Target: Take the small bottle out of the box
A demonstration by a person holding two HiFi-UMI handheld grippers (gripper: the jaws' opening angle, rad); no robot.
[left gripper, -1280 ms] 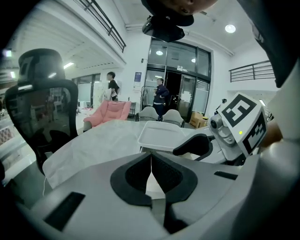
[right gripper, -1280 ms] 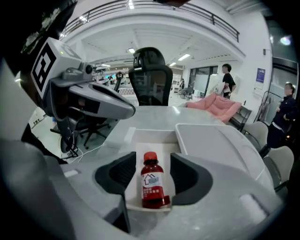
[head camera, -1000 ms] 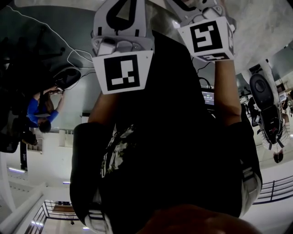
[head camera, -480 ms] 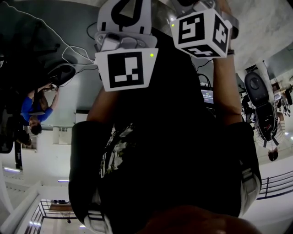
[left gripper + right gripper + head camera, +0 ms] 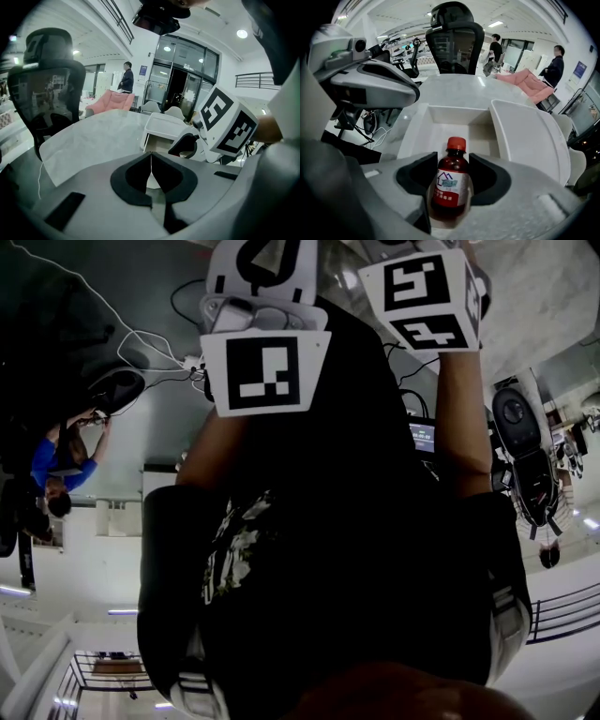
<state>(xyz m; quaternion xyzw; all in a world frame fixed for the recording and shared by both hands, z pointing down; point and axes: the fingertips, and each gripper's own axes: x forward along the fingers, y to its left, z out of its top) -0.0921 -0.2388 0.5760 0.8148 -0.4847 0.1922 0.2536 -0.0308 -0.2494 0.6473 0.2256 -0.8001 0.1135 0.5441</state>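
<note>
Left gripper view, jaws: the left gripper [image 5: 151,161] has its black pads pressed together along one thin seam, with nothing between them.
Left gripper view, ahead: a pale marbled surface [image 5: 93,138] carries a white open plastic box [image 5: 164,127]. The right gripper [image 5: 187,145] is tipped down over the box's right side. A black mesh office chair [image 5: 47,79] stands at the left, beyond the surface.
Right gripper view, jaws: they have just been closing and now pinch a small brown glass bottle with a red cap and a white-and-red label [image 5: 451,185]. A pad lies against each side of the bottle and no gap shows.
Right gripper view, bottle: it is upright, cap upward and label facing the camera, and shows against the box's inner floor. Whether its base rests there I cannot tell.
Right gripper view, box: the box is shallow and rectangular. Its white hinged lid [image 5: 529,136] is laid open at the right.
Head view, grippers: both sit side by side at the top edge with their marker faces showing. Their jaws are out of frame.
Head view, person: a black printed shirt [image 5: 356,521] fills the middle, with a bare forearm running up to each gripper.
</note>
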